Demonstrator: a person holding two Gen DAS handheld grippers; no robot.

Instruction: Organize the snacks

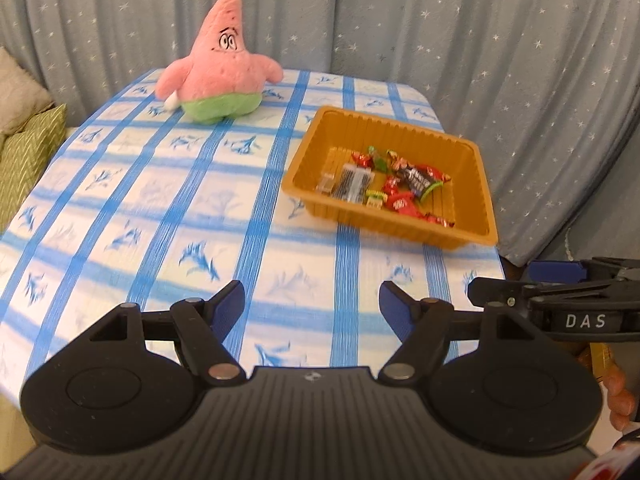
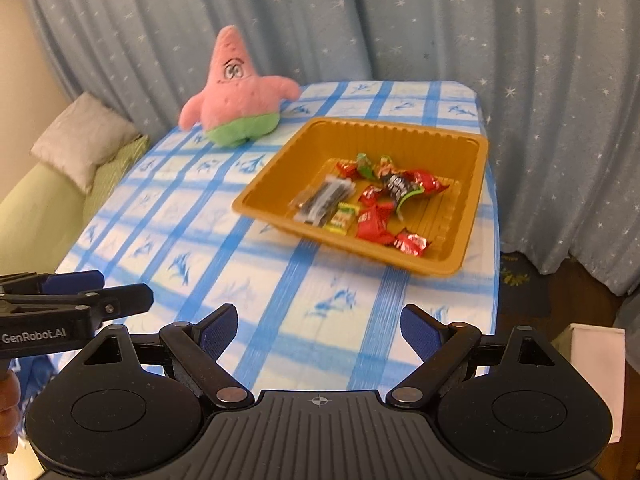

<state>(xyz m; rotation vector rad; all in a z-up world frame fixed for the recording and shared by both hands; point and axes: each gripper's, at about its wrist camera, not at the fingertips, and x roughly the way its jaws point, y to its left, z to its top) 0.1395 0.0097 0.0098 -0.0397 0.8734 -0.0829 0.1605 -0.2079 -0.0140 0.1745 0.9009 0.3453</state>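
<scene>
From the left wrist, the left gripper (image 1: 311, 300) stands wide open and empty over a table (image 1: 132, 216) in a blue-checked cloth, the orange tray (image 1: 472, 184) of wrapped snacks (image 1: 394, 186) near its right edge — star-dotted grey curtains (image 1: 460, 32) behind. From the right wrist, the right gripper (image 2: 319, 326) likewise gapes, holding nothing; a pink starfish plush (image 2: 238, 92) sits beyond the tray (image 2: 276, 184), cushions (image 2: 86, 140) at left.

Bright even indoor light, soft shadows, slight motion blur, fisheye bending and dark corners
</scene>
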